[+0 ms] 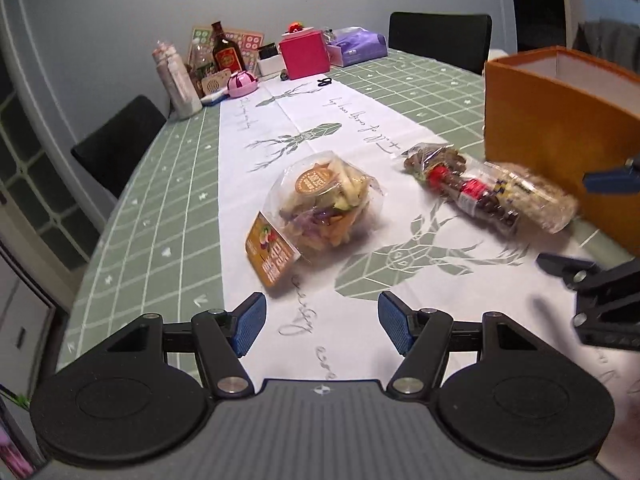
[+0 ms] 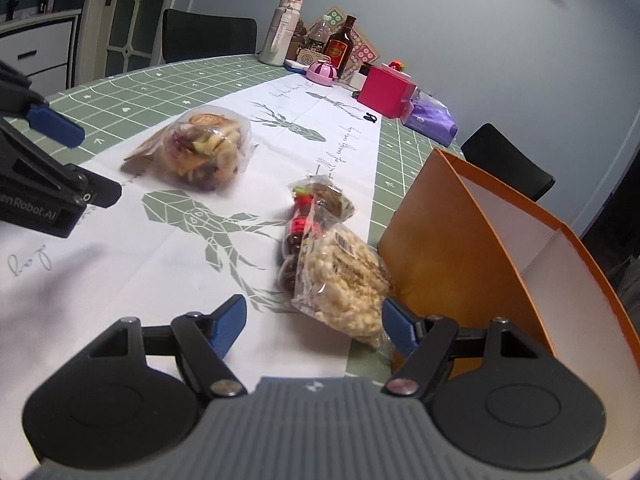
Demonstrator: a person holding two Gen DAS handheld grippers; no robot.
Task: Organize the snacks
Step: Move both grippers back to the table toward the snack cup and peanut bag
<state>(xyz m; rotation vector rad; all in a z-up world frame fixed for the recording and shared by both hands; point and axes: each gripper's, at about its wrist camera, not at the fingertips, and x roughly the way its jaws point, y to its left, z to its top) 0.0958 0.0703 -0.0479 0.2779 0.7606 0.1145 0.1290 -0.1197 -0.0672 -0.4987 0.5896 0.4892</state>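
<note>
Two-gripper view of a counter (image 1: pixel 160 208) covered by a green grid cloth with a white deer-print runner (image 1: pixel 320 120). The orange box (image 1: pixel 560 152) serves as landmark; it stands open-topped at the counter's right edge, white inside.

Left gripper (image 1: pixel 322 322): fingers spread wide and empty, held low over the runner, well apart from the box on its left side. Right gripper (image 2: pixel 314 330): fingers likewise spread and gripping nothing; its right finger lies close against the near corner of the box, and the near end of the rice-cake pack (image 2: pixel 344 280) sits between the fingers, contact not discernible.

Snacks: the rice-cake pack lies just beside the box's left wall. A clear pack with dark pieces and red labels (image 2: pixel 298 240) touches it on the side away from the box. A third, brown-filled bag (image 2: pixel 330 198) lies at the far end of that row, near the box. The salad bag (image 1: pixel 320 204), with an orange label card, rests farther left of the box, near the left gripper.

Beyond the box, at the far end of the counter: a pink box (image 1: pixel 305 54), a dark bottle (image 1: pixel 227 50), a purple pack (image 1: pixel 358 46), and black chairs (image 1: pixel 440 38).
</note>
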